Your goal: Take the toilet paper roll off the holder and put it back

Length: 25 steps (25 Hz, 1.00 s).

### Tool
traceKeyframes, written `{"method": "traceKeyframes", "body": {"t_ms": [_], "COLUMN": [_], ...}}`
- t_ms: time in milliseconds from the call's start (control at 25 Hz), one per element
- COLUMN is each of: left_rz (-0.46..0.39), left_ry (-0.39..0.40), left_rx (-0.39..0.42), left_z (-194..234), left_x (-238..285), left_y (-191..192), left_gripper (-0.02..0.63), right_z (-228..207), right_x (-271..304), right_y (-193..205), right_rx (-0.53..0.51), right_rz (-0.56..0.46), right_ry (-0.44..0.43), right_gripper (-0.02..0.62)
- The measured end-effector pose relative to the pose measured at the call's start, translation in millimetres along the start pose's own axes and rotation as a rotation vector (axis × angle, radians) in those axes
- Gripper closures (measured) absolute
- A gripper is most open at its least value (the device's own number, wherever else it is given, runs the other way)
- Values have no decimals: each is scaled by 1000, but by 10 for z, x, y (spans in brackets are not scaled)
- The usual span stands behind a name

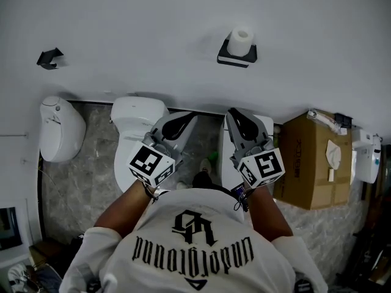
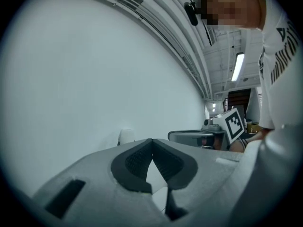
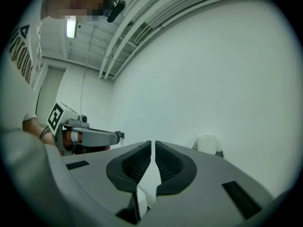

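A white toilet paper roll (image 1: 241, 40) sits on a dark wall holder (image 1: 236, 58), high on the white wall. It shows small in the left gripper view as the roll (image 2: 126, 136) and in the right gripper view as the roll (image 3: 206, 144). My left gripper (image 1: 186, 118) and right gripper (image 1: 235, 115) are held side by side below the holder, well short of it, pointing at the wall. Both are shut, with nothing between the pads.
A white toilet (image 1: 138, 133) stands below the grippers against the wall. A second white fixture (image 1: 59, 129) is at the left, a cardboard box (image 1: 311, 160) at the right. A small dark wall fitting (image 1: 49, 58) is up left. The floor is grey marble.
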<state>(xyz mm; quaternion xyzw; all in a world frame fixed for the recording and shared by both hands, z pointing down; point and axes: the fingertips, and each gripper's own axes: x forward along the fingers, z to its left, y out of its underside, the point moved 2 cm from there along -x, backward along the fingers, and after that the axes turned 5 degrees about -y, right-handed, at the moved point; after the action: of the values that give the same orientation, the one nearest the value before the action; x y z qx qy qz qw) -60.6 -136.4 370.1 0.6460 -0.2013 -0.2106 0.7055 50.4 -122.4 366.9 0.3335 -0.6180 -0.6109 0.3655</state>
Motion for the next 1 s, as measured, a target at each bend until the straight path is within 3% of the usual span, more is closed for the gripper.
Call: {"method": "traceKeyframes", "body": {"t_ms": [360,520,1000], "left_rz": [16,34,77], "left_ry": [-28,-29,-11], "left_rx": [19,13,-19], "left_z": [296,419,703], "left_x": [627,896,1577], "left_y": [-8,64,301], "left_gripper": [592,592,592], "right_z": [-845,-1244,-2092], "right_x": [408,598,1154], "right_y": [-21,25,220], "right_rx": [-8,-6,18], "right_rz": [3,23,63], "right_ry": [7,29,65], "right_gripper": [577,495,352]}}
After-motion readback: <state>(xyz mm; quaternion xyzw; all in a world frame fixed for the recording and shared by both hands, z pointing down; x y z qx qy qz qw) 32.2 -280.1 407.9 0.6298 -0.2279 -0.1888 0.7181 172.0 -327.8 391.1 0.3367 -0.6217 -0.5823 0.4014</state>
